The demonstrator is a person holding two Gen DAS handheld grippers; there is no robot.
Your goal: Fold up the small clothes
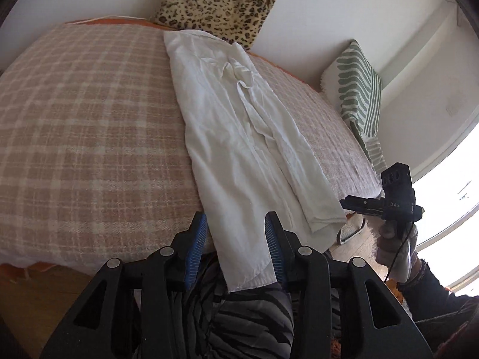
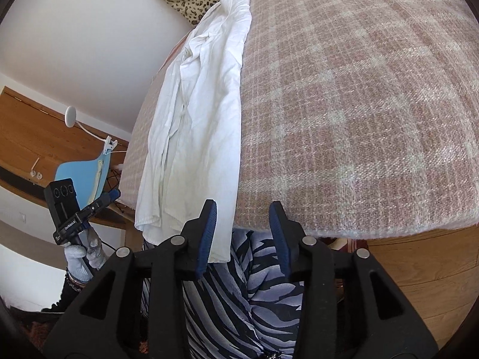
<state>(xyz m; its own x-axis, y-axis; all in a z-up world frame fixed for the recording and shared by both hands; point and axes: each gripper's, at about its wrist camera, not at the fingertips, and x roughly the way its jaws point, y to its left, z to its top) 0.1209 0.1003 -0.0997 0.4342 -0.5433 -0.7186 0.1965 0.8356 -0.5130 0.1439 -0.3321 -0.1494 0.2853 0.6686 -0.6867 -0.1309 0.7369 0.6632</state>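
Your white shirt (image 1: 236, 137) lies lengthwise on the bed (image 1: 83, 137), folded into a long narrow strip that runs from the leopard-print pillow (image 1: 220, 3) at the wall down to the near edge. Its near end hangs over that edge, in front of your zebra-striped clothing (image 2: 239, 299).

Your left tool (image 1: 236, 248) is released: its blue-padded jaws stand apart on either side of the hanging hem, and the pads do not press on the cloth. In the right wrist view the same tool (image 2: 113, 193) shows off to the left of the bed, held in your gloved left hand (image 2: 83, 257).

Your right tool (image 2: 242, 236) is also released. Its jaws are parted just below the bed's edge; the corner of the shirt's hem lies against the left pad, while the right pad is clear of it, so nothing is clenched. From the left wrist view this tool (image 1: 344, 202) sits just beside the folded lower corner of the shirt, gripped by your gloved right hand (image 1: 398, 254).

A green-striped cushion (image 1: 359, 89) leans against the wall at the far right of the bed. The bed is covered with a pink and white checked blanket (image 2: 359, 104).
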